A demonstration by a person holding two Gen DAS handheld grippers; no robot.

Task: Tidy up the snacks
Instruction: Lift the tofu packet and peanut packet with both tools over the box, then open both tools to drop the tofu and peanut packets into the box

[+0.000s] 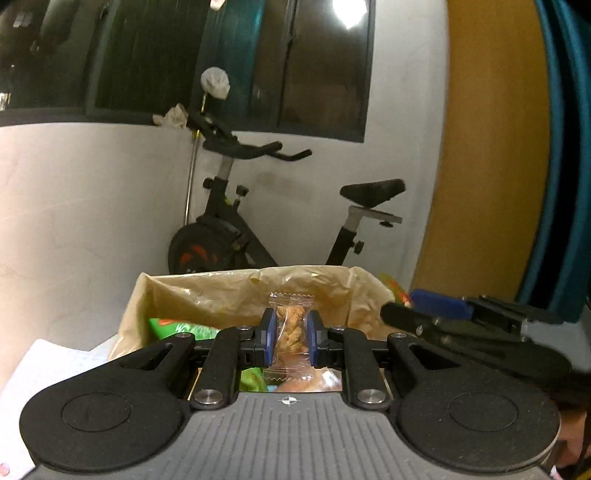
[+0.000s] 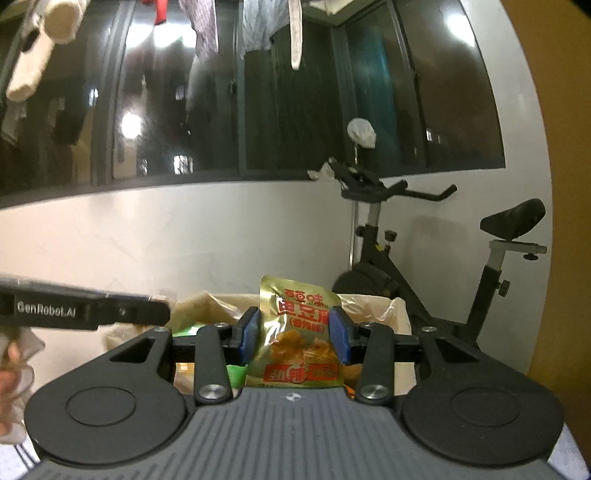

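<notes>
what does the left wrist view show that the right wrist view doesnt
Only the left wrist view: the left tool shut on a clear-wrapped twisted snack, and a yellow panel at right.

Only the right wrist view: the right tool shut on a gold snack pouch, and laundry hanging overhead.

Both: the lined box with a green packet inside, the exercise bike, the dark windows, and each view catches the other tool at its edge.
</notes>
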